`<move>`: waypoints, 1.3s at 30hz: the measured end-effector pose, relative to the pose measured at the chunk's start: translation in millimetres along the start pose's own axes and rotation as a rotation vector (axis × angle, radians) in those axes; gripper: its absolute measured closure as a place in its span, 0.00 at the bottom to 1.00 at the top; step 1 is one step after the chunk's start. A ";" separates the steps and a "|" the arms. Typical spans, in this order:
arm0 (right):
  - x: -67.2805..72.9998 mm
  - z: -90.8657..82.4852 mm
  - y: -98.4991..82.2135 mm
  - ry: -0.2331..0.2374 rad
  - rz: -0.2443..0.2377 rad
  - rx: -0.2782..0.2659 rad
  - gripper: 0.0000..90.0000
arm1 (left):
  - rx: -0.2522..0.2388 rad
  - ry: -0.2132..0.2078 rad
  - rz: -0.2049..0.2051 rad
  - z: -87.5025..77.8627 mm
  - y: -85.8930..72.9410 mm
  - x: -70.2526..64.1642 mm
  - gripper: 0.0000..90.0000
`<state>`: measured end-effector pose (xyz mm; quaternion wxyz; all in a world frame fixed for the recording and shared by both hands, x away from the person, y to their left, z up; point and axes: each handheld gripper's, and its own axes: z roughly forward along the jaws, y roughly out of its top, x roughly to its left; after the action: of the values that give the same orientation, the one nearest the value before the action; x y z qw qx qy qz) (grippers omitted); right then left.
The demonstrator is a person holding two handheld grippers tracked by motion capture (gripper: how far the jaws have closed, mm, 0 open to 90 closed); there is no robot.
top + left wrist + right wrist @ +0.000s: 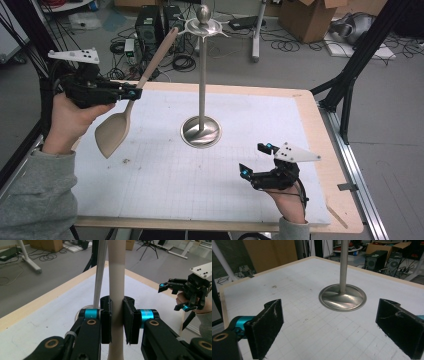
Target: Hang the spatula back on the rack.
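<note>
A beige spoon [116, 129] hangs tilted above the table's left side, bowl down and handle [159, 55] slanting up toward the top of a steel stand [202, 90]. My left gripper [134, 93] is shut on its handle [116, 290], with both pads pressed against the shaft. The stand has a round base [342, 298], a thin pole and a hooked crown with a ball on top [203, 14]. My right gripper [252, 161] is held low at the front right, open, with nothing between its pads [268, 325]; it faces the stand's base.
A white gridded mat [165, 165] covers the wooden table [320, 130]. Past the far edge the floor holds computer towers [149, 22], cables and cardboard boxes [310, 15]. Black frame struts [360, 55] stand at the right.
</note>
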<state>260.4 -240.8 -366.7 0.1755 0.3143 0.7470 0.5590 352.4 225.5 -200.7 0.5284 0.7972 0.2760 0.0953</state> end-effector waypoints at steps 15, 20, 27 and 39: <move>-1.1 -0.7 -0.5 -0.005 0.003 -0.001 0.08 | 0.009 -0.008 -0.009 5.0 -1.6 2.8 0.87; -1.3 -1.6 -0.5 -0.006 0.006 -0.003 0.08 | 0.016 -0.009 -0.009 7.8 -1.8 3.2 0.87; -1.6 -1.8 -0.6 -0.004 0.006 -0.001 0.08 | 0.028 -0.023 -0.015 11.9 -2.6 5.2 0.87; -1.8 -1.7 -0.6 -0.006 0.009 0.000 0.08 | 0.035 -0.038 -0.018 17.8 -2.6 7.6 0.87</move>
<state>260.5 -243.3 -366.9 0.1751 0.3195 0.7451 0.5587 365.7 216.3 -211.7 0.5203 0.8054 0.2750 0.0706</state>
